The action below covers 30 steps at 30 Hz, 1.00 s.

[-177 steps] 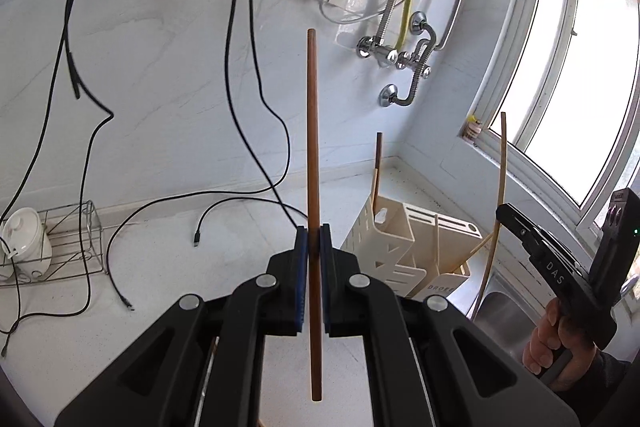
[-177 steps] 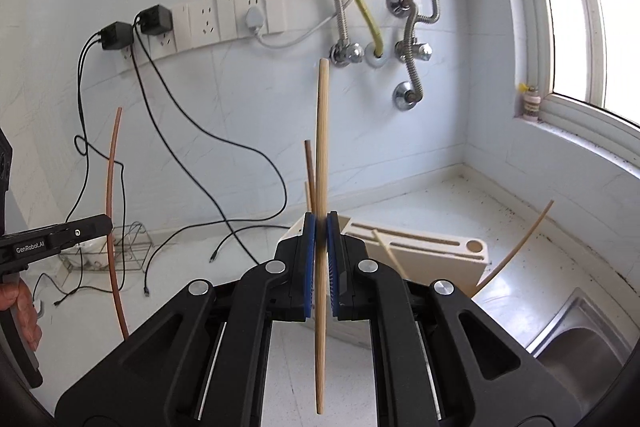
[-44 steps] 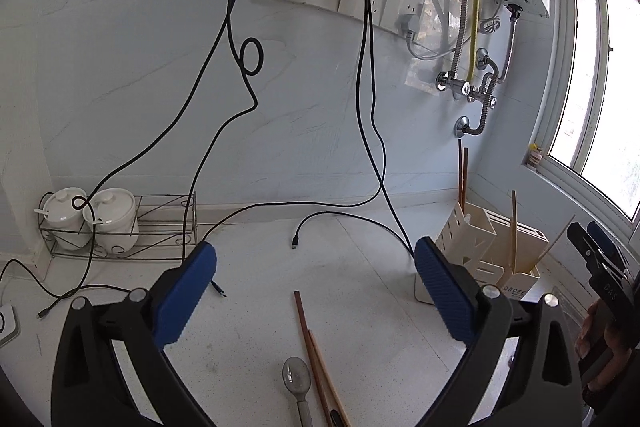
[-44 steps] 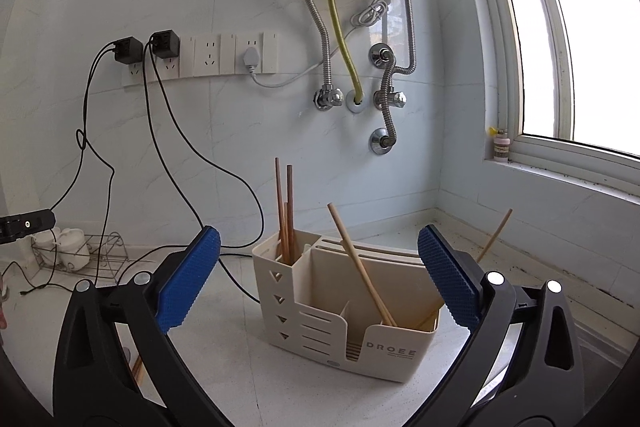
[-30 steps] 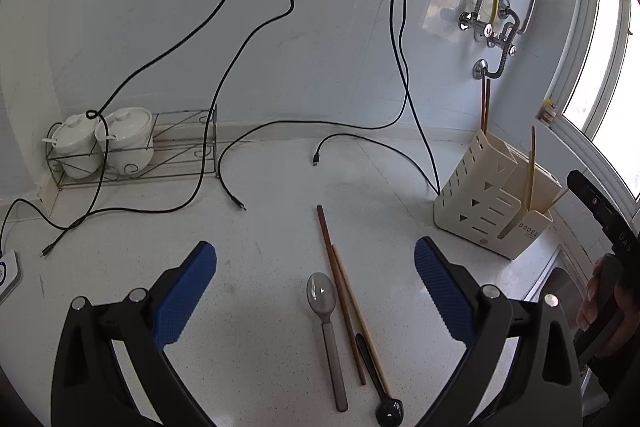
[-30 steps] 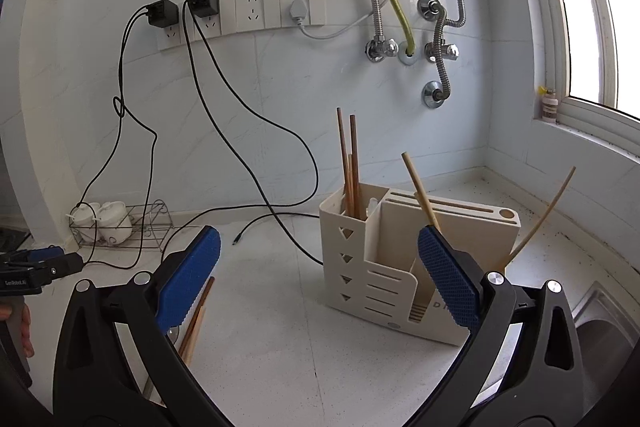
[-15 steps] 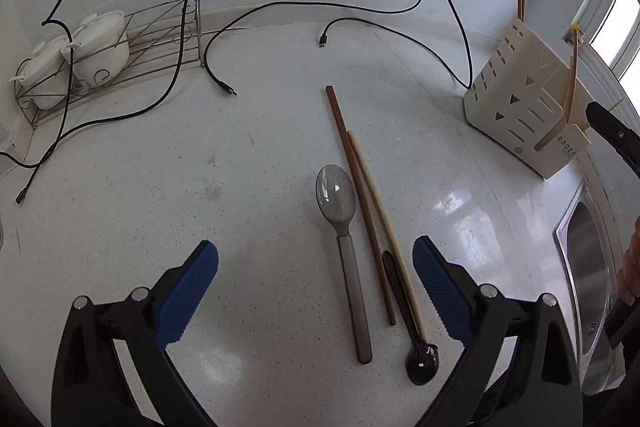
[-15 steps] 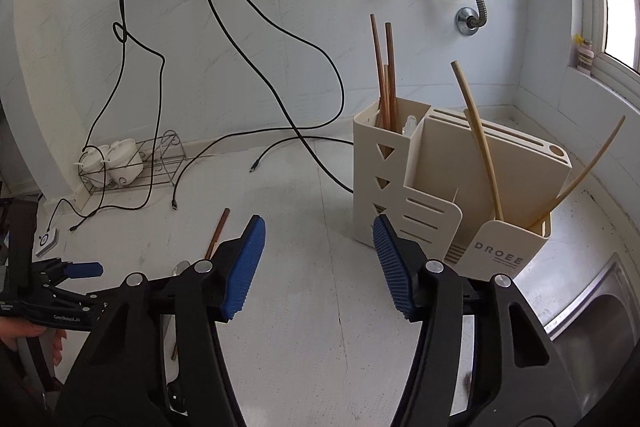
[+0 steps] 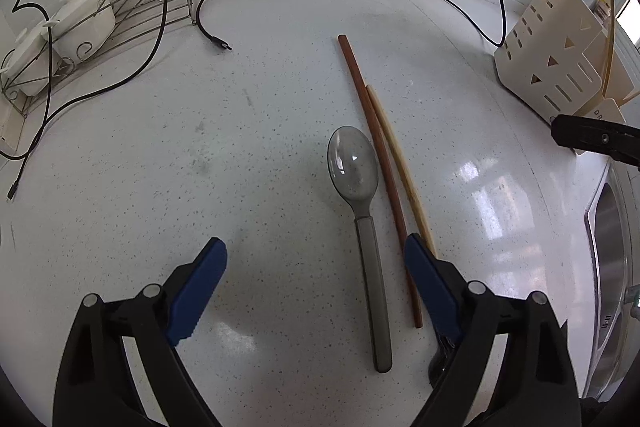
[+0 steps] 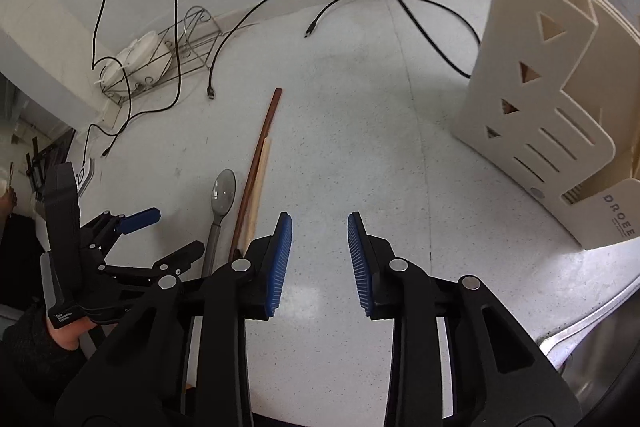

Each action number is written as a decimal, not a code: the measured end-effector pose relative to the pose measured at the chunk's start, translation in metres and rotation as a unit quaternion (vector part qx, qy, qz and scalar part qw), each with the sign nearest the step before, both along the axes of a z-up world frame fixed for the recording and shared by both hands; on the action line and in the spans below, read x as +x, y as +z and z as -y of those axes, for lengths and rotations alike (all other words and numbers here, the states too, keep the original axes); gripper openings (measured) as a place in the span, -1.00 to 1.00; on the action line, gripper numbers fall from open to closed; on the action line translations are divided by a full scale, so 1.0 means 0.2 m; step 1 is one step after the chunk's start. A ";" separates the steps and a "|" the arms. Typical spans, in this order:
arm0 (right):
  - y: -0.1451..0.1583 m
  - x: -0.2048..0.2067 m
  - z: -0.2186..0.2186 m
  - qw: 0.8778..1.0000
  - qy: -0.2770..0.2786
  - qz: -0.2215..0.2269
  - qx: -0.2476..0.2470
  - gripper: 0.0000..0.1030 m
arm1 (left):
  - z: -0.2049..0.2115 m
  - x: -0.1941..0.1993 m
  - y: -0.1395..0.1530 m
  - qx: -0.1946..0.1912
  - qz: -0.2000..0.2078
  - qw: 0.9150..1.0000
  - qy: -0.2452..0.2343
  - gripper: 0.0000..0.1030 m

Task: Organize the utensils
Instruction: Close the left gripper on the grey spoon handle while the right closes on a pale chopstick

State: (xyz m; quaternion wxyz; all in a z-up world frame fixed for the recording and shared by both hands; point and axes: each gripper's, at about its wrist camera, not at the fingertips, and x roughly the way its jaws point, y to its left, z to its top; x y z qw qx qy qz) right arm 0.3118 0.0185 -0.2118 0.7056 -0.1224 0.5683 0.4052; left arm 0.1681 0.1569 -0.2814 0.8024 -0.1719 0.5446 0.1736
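Here the holder [image 10: 552, 115] reads "DROEE"; both grippers, left [image 9: 316, 287] and right [image 10: 320, 263], gape empty above the spoon [image 9: 360, 203] and chopsticks [image 9: 384, 163].

Two wrist fisheyes angled down (close), sharing the spoon [image 9: 354, 167] and countertop [image 9: 160, 167].

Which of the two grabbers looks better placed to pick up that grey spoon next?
Left, probably. The left gripper hangs open just above the grey spoon, whose handle lies between its fingers. The right gripper is open over bare counter, nearer the cream holder.
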 end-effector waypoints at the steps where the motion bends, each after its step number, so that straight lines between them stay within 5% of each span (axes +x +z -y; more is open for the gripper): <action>1: -0.02 0.00 -0.03 1.000 0.009 -0.008 -0.006 -0.56 | 0.00 0.01 0.00 0.000 -0.001 1.000 0.000 0.72; 9: -0.14 -0.03 -0.25 0.994 0.069 -0.052 -0.063 -0.67 | -0.01 0.08 -0.04 0.015 -0.021 1.000 0.005 0.72; 22: -0.26 0.02 -0.34 0.986 0.068 -0.100 -0.112 -0.67 | -0.07 0.11 -0.13 0.021 -0.050 0.999 0.008 0.69; 30: -0.29 0.00 -0.38 0.983 0.087 -0.104 -0.123 -0.67 | -0.11 0.06 -0.09 0.025 -0.054 0.998 0.017 0.06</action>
